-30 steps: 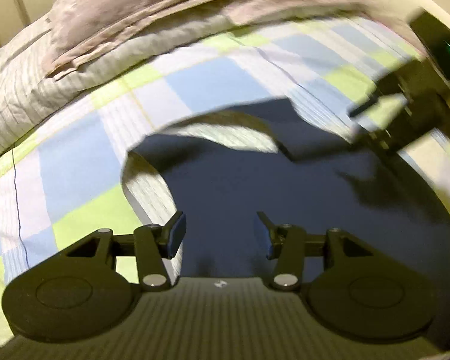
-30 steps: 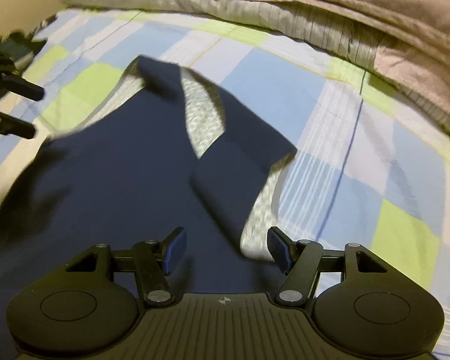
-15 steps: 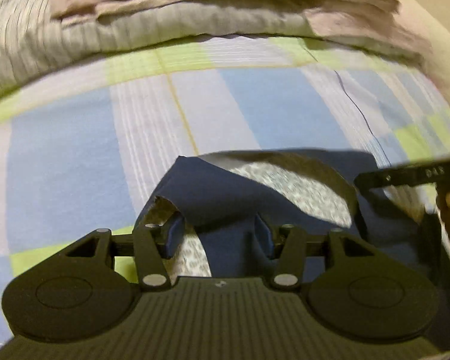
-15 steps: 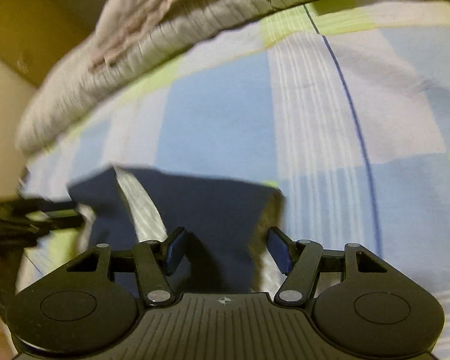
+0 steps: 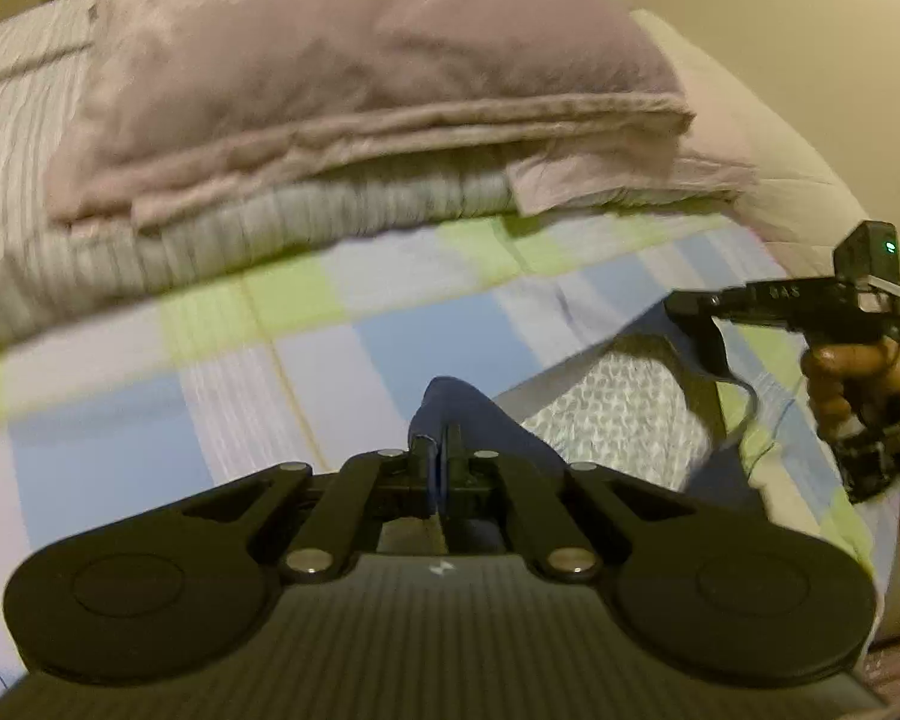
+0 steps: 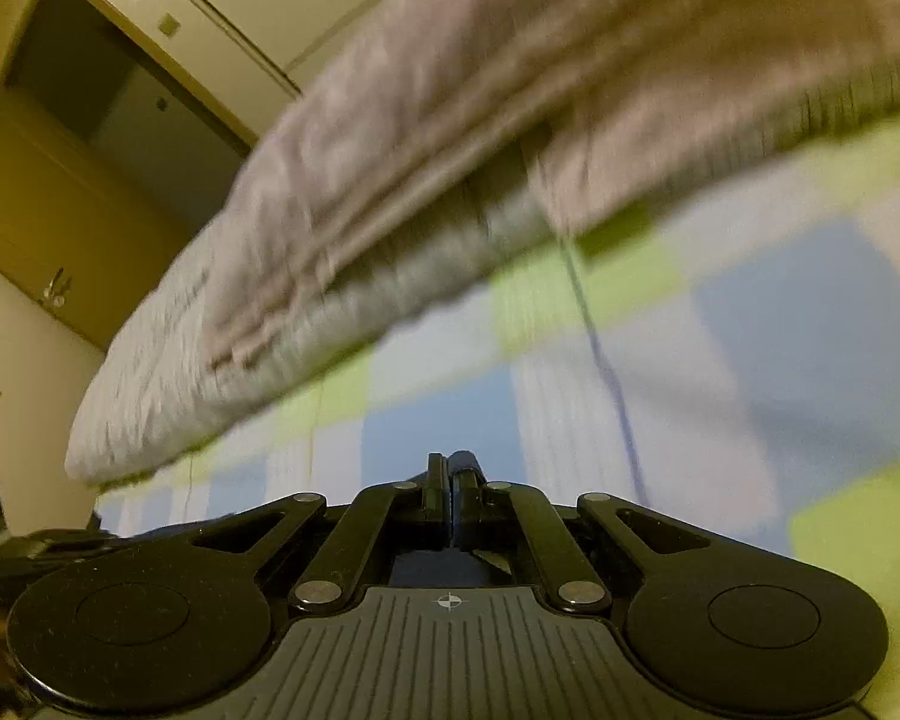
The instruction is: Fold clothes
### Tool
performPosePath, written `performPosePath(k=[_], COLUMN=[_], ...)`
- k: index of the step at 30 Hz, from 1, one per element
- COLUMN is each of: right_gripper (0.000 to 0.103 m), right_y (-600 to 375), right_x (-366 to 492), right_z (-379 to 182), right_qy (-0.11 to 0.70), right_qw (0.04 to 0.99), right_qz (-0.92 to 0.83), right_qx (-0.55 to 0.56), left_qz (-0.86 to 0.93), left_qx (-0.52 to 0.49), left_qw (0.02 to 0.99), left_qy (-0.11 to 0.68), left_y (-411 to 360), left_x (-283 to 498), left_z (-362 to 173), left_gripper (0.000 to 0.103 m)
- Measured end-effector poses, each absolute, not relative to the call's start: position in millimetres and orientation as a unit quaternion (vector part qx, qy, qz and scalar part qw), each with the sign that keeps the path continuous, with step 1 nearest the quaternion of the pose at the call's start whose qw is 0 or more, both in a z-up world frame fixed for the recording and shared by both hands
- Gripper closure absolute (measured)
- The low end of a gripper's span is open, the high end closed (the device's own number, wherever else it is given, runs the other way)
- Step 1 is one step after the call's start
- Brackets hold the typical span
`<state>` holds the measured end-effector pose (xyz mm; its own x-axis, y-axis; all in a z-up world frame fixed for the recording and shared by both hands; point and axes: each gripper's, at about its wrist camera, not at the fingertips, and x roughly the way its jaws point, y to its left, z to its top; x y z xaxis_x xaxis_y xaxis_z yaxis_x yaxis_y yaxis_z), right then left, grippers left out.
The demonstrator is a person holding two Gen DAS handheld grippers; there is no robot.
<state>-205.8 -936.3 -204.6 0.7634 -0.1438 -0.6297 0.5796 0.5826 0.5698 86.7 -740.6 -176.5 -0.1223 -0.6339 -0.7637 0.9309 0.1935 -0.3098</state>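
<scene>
A navy garment [image 5: 480,414] with a pale patterned lining [image 5: 624,414] lies on the checked bedsheet [image 5: 222,396]. My left gripper [image 5: 441,462] is shut on a navy edge of the garment, which pokes up between its fingers. My right gripper [image 6: 450,486] is shut on another navy bit of the garment [image 6: 465,459], low over the sheet. In the left wrist view the right gripper [image 5: 720,336] shows at the right, held by a hand, pinching the garment's far corner. Most of the garment is hidden below both grippers.
A folded pink blanket [image 5: 342,96] on a striped grey quilt [image 5: 24,222] lies along the far side of the bed, also in the right wrist view [image 6: 570,90]. A doorway and wooden door [image 6: 90,138] stand at the left. The bed's right edge [image 5: 894,540] is close.
Both grippers went from open over the garment's top edge to shut on it. Both cameras now tilt up toward the blanket, and the view is blurred by motion.
</scene>
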Motion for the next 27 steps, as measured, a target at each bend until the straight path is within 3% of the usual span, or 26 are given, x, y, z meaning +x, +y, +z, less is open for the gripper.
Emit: performPosePath(k=[3, 4, 7, 8, 9, 10, 11, 12, 17, 22, 23, 25, 27], right_gripper=[0.103, 0.103, 0.102, 0.098, 0.088, 0.070, 0.057, 0.038, 0.037, 0.039, 0.042, 0.075, 0.075], right_y=[-954, -960, -971, -968, -964, -961, -957, -954, -939, -923, -924, -934, -952], right_x=[-200, -197, -188, -191, -196, -200, -204, -211, -243, -228, -221, -200, -185], right_z=[-206, -212, -242, -246, -249, -253, -257, -258, -258, -270, -275, -284, -282], right_qy=[0.259, 0.260, 0.308, 0.308, 0.307, 0.305, 0.303, 0.298, 0.307, 0.395, 0.408, 0.426, 0.406], right_qw=[0.844, 0.838, 0.811, 0.811, 0.813, 0.814, 0.816, 0.817, 0.825, 0.834, 0.832, 0.831, 0.843], right_qz=[-0.253, -0.267, -0.292, -0.294, -0.295, -0.295, -0.296, -0.299, -0.291, -0.226, -0.212, -0.190, -0.194], right_qx=[0.395, 0.398, 0.403, 0.401, 0.399, 0.396, 0.394, 0.393, 0.374, 0.313, 0.310, 0.303, 0.295], left_qz=[-0.601, -0.589, -0.550, -0.542, -0.540, -0.541, -0.542, -0.543, -0.548, -0.545, -0.544, -0.542, -0.539], left_qx=[0.175, 0.172, 0.163, 0.157, 0.157, 0.160, 0.163, 0.165, 0.178, 0.184, 0.184, 0.182, 0.179], left_qw=[0.636, 0.639, 0.658, 0.664, 0.664, 0.661, 0.658, 0.656, 0.641, 0.630, 0.631, 0.633, 0.637], left_qy=[0.452, 0.464, 0.487, 0.490, 0.493, 0.495, 0.497, 0.498, 0.508, 0.521, 0.522, 0.522, 0.521], left_y=[-758, -763, -765, -763, -759, -754, -749, -744, -720, -699, -696, -691, -687], left_x=[98, 102, 102, 101, 97, 93, 88, 84, 61, 43, 40, 36, 32], left_z=[-190, -202, -234, -242, -247, -251, -254, -258, -275, -288, -289, -288, -286], left_gripper=[0.102, 0.097, 0.093, 0.091, 0.088, 0.081, 0.078, 0.078, 0.078, 0.078, 0.078, 0.078, 0.078])
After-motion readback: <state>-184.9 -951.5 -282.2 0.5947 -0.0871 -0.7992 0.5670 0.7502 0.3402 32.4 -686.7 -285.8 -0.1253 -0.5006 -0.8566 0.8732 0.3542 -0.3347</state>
